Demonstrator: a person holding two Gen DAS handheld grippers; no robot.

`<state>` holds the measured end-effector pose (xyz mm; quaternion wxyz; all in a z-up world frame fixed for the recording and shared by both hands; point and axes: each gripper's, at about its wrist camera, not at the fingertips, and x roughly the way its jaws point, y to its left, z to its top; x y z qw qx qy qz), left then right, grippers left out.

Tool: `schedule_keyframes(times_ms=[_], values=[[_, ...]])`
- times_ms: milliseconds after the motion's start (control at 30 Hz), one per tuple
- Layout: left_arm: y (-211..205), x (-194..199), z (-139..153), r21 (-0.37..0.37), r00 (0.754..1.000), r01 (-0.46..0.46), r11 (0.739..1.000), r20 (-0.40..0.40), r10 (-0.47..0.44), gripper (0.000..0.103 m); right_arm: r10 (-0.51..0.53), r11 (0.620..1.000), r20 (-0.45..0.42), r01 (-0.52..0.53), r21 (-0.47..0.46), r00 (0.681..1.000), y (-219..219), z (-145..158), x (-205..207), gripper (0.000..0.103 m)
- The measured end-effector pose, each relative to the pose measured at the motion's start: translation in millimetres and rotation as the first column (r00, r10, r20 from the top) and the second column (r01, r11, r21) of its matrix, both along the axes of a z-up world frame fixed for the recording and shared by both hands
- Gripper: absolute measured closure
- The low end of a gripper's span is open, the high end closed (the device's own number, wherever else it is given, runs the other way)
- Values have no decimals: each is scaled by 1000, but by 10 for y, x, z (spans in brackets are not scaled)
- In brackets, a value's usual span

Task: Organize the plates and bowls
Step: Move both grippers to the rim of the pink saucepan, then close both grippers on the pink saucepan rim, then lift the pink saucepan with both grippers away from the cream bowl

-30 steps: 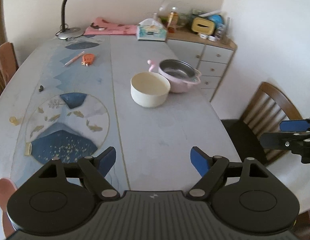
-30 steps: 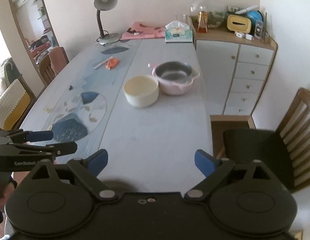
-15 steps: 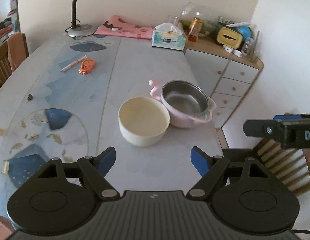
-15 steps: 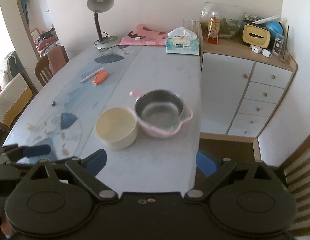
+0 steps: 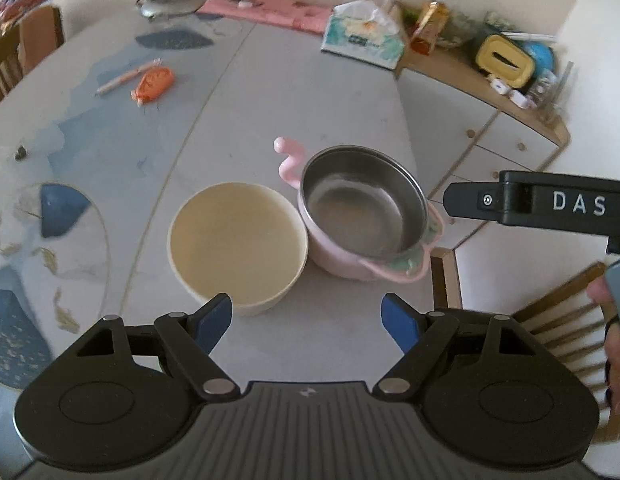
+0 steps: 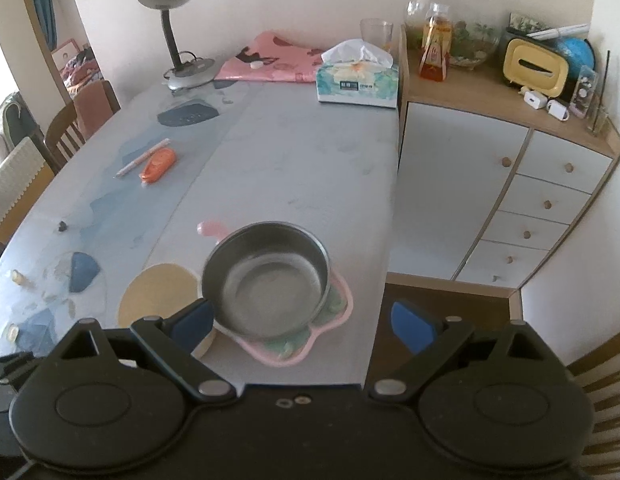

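Observation:
A cream bowl (image 5: pixel 236 242) stands on the grey table (image 5: pixel 238 92), touching a pink bowl with a steel inner liner (image 5: pixel 362 210) on its right. My left gripper (image 5: pixel 308 318) hangs open just short of both bowls, its left blue pad over the cream bowl's near rim. My right gripper (image 6: pixel 302 322) is open above the pink bowl (image 6: pixel 270 280), with its left pad near the liner's rim and nothing between the pads. The cream bowl (image 6: pixel 158 294) shows to the left there. The right gripper's black finger (image 5: pixel 538 202) juts in from the right in the left wrist view.
An orange object (image 6: pixel 158 164) and a pen (image 6: pixel 142 158) lie mid-table on the left. A desk lamp (image 6: pixel 168 20), pink cloth (image 6: pixel 270 60) and tissue box (image 6: pixel 356 78) stand at the far end. A white cabinet (image 6: pixel 490 184) flanks the table's right edge, with a wooden chair (image 5: pixel 566 316) nearby.
Both grippers have moved forward over the table toward the two bowls, which now appear much closer and larger. The bowls have not moved. Both stay open.

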<state>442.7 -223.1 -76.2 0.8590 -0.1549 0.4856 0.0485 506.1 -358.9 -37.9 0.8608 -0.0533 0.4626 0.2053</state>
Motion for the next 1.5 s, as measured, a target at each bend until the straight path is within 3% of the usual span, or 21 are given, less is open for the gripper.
schedule_keyframes(times_ms=[133, 300, 400, 433, 500, 633, 833, 967, 1067, 1267, 1433, 1500], values=[[3, 253, -132, -88, 996, -73, 993, -57, 68, 21, -4, 1000, -20, 4, -4, 1000, 21, -118, 258, 9], [85, 481, -310, -217, 976, -203, 955, -126, 179, 22, 8, 1000, -31, -8, -18, 999, 62, -243, 488, 12], [56, 558, -348, -240, 970, -230, 943, -131, 203, 30, 16, 999, -36, -17, -29, 999, 77, -310, 593, 16], [30, 572, -353, -249, 971, -225, 942, -130, 198, 39, 22, 999, -40, -23, -32, 999, 80, -335, 625, 17], [-35, 564, -341, -246, 970, -230, 942, -135, 202, 54, 25, 999, -42, -27, -43, 999, 85, -376, 680, 21], [-129, 452, -251, -214, 964, -259, 942, -117, 238, 61, 31, 999, -58, -33, -28, 998, 54, -461, 762, 22], [-190, 450, -294, -250, 965, -256, 934, -126, 231, 70, 45, 998, -75, -47, -32, 996, 56, -573, 800, 26], [-111, 545, -403, -290, 954, -295, 911, -138, 265, 70, 70, 997, -84, -74, -39, 994, 96, -628, 792, 33], [-113, 624, -369, -257, 957, -288, 922, -118, 266, 71, 90, 994, -84, -95, -55, 992, 146, -671, 788, 39], [-56, 690, -418, -275, 946, -320, 907, -143, 290, 71, 93, 993, -84, -98, -60, 992, 222, -735, 848, 44], [-28, 776, -460, -250, 938, -341, 906, -158, 310, 73, 86, 994, -84, -91, -65, 993, 268, -770, 874, 60], [-14, 801, -481, -238, 935, -347, 907, -165, 314, 73, 86, 993, -91, -93, -67, 992, 271, -787, 870, 72]])
